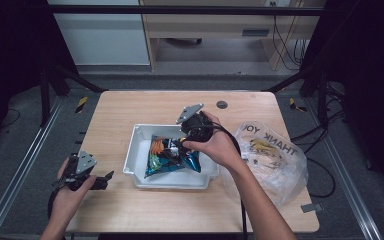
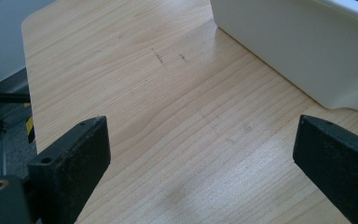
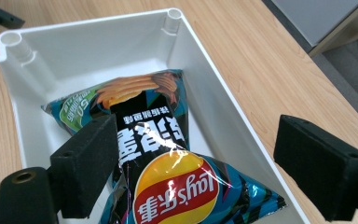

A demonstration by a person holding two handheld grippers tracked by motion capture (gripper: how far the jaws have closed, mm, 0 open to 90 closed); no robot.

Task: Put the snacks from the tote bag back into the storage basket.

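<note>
Chip bag (image 3: 168,182) lies flat in the white bin (image 3: 93,42), and in the right gripper view we see it below and between the fingers (image 3: 86,163) of the right gripper (image 3: 205,172): its glossy dark film with the red and yellow logo fills the lower middle of the frame. The left-hand finger overlaps the bag's edge in that frame, while the right-hand finger stands over the bin's wall, apart from the bag. These fingers are spread wide with nothing pressed between them; the bag rests on the bin floor, not held. In the high view the bag (image 1: 172,156) sits in the bin (image 1: 135,170) at the centre of the counter (image 1: 130,107).

We see the right hand (image 1: 220,147) just right of centre in the high view, its forearm coming up from the bottom edge and the right gripper (image 1: 187,137) tipped down over the bin's upper right part.

We find the left gripper (image 1: 105,177) at the lower left of the high view, low over the counter beside the bin's left wall, its fingers (image 2: 72,163) wide apart over bare wood. A clear plastic bag (image 1: 275,155) lies right of the bin.
</note>
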